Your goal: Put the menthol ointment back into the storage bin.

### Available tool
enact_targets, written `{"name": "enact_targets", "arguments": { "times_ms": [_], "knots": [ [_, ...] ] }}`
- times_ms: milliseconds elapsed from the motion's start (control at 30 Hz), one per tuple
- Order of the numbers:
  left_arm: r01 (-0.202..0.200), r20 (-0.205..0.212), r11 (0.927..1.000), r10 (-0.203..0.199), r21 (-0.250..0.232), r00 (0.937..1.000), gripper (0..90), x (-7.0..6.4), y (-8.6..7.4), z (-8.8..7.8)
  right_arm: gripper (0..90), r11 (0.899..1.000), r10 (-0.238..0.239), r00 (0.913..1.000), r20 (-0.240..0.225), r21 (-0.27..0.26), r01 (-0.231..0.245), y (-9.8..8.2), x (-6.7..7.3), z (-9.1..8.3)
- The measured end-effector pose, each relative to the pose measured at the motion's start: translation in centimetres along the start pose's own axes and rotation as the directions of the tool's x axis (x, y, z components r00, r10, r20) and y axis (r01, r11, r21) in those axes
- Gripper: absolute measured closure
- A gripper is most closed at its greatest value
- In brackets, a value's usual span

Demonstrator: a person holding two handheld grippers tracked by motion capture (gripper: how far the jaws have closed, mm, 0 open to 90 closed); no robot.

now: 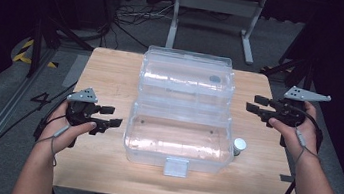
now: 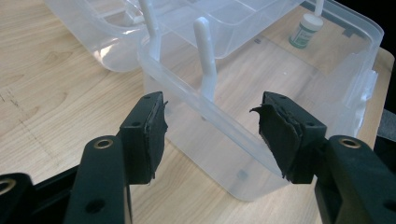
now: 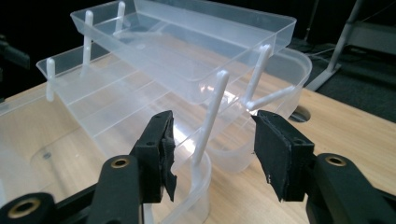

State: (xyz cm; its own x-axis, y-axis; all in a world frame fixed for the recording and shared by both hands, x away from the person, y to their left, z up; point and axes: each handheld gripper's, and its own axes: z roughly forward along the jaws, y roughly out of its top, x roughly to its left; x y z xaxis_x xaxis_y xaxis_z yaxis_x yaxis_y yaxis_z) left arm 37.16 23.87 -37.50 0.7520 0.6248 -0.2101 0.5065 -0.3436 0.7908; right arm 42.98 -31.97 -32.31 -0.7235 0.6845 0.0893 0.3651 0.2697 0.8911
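- wooden surface [image 1: 113, 69] in a dark room, clear hinged box [image 1: 179, 138] lying open between my claws.
- left claw [image 1: 107, 116] spread, empty, beside its wall.
- right claw [image 1: 259, 104] spread around a white strut [image 3: 210, 116], not pinching; i'd close squarely, gently.

clear plastic organizer box [image 1: 177, 143], opened with tiered trays [image 1: 187, 81] stepped up behind: takes the table's [image 1: 113, 69] middle. bare wood open at left and right flanks. thin white support arms [image 3: 208, 122] stand before the right gripper [image 3: 212, 140]. small white bottle [image 1: 239, 146] just beside box's right wall.
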Motion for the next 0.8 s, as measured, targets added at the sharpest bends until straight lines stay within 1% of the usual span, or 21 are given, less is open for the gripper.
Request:
{"name": "enact_targets", "arguments": {
  "times_ms": [67,100,167,200,233,300,433,500,567,600,700,767,800],
  "knots": [
    [0.018,-0.001,0.9995,-0.018,0.026,0.9998,41.4,0.0,-0.1,0.0,48.4,1.000,-0.003,1.0000,-0.007,0.026,0.003,-0.1,0.0,0.1],
    [0.015,-0.003,0.9994,-0.015,0.030,0.9999,41.4,0.0,-0.1,0.0,48.3,0.999,-0.002,0.9999,-0.012,0.036,0.003,-0.2,0.0,0.2],
    [0.021,-0.007,0.9993,-0.021,0.032,0.9998,41.5,0.2,-0.3,-0.1,48.1,0.998,-0.003,0.9999,-0.016,0.058,0.004,-0.3,-0.1,0.3],
    [0.031,-0.013,0.9991,-0.031,0.028,0.9994,41.5,0.2,-0.3,-0.1,48.0,0.997,-0.001,0.9998,-0.020,0.071,0.002,-0.4,-0.1,0.4],
    [0.024,-0.015,0.9992,-0.024,0.030,0.9996,41.5,0.3,-0.4,-0.1,47.9,0.997,0.001,0.9997,-0.024,0.081,0.001,-0.4,-0.1,0.5],
    [0.036,-0.018,0.9990,-0.035,0.028,0.9992,41.5,0.3,-0.4,-0.1,47.7,0.995,-0.001,0.9995,-0.032,0.103,0.004,-0.5,0.0,0.7],
    [0.037,-0.021,0.9989,-0.037,0.028,0.9991,41.5,0.4,-0.5,-0.2,47.5,0.989,-0.003,0.9993,-0.039,0.147,0.008,-0.6,0.1,1.0],
    [0.042,-0.023,0.9987,-0.041,0.027,0.9989,41.5,0.4,-0.6,-0.3,47.4,0.986,-0.007,0.9991,-0.043,0.167,0.014,-0.7,0.1,1.2],
    [0.045,-0.025,0.9987,-0.044,0.024,0.9987,41.5,0.4,-0.6,-0.3,47.5,0.984,-0.027,0.9990,-0.037,0.176,0.033,-0.6,0.3,1.3],
    [0.044,-0.024,0.9987,-0.044,0.024,0.9987,41.4,0.5,-0.7,-0.3,47.9,0.981,-0.041,0.9986,-0.033,0.186,0.046,-0.6,0.4,1.4],
    [0.046,-0.023,0.9987,-0.045,0.021,0.9987,41.4,0.5,-0.7,-0.4,49.2,0.974,-0.056,0.9978,-0.037,0.220,0.062,-0.7,0.7,1.7],
    [0.046,-0.022,0.9987,-0.045,0.020,0.9987,41.4,0.4,-0.7,-0.4,49.5,0.968,-0.054,0.9977,-0.042,0.242,0.062,-0.8,0.8,1.8],
    [0.046,-0.021,0.9988,-0.045,0.019,0.9987,41.4,0.4,-0.7,-0.4,50.1,0.966,-0.033,0.9986,-0.040,0.257,0.042,-0.9,0.8,1.9]
  ]
}}
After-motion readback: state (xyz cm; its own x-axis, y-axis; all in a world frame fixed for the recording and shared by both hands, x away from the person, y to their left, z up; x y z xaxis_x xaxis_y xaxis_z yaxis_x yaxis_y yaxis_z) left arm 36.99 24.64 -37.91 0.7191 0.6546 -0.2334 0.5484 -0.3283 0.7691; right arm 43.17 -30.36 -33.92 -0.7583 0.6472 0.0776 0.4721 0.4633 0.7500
